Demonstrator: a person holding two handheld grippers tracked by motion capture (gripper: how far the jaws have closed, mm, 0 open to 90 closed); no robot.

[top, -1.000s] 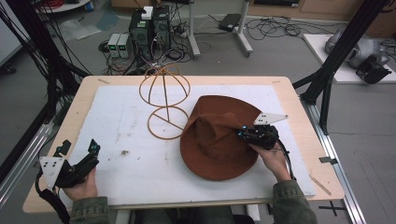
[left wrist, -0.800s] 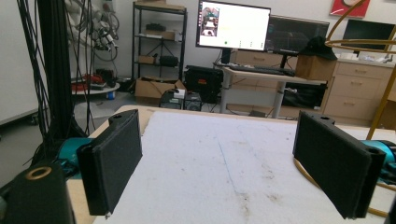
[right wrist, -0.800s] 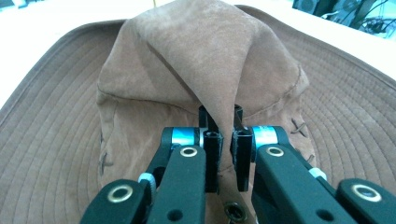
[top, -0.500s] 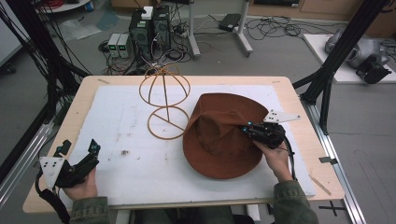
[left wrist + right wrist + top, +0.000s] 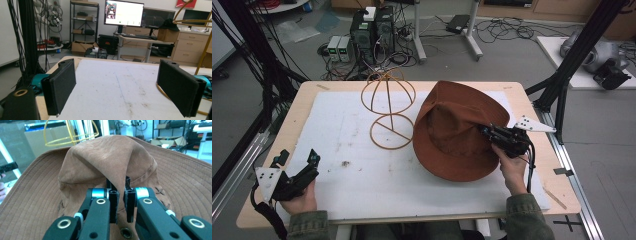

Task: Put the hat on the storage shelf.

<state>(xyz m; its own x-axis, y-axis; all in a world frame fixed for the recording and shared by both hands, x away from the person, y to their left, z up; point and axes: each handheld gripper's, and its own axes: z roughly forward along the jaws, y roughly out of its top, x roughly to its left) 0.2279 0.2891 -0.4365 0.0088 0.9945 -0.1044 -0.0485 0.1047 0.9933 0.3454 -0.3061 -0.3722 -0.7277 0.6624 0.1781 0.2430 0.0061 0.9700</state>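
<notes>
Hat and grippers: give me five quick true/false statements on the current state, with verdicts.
1. The right gripper is shut on a fold of the brown hat. True.
2. The hat sits on the wire hat stand. False: the hat is tilted up beside the stand, on its right in the high view, held at the crown.
3. The left gripper is open with nothing between its jaws. True.
4. The left gripper is gripping the stand's base ring. False: it is near the table's front left corner, apart from the stand.
5. The white mat covers most of the wooden table. True.
</notes>
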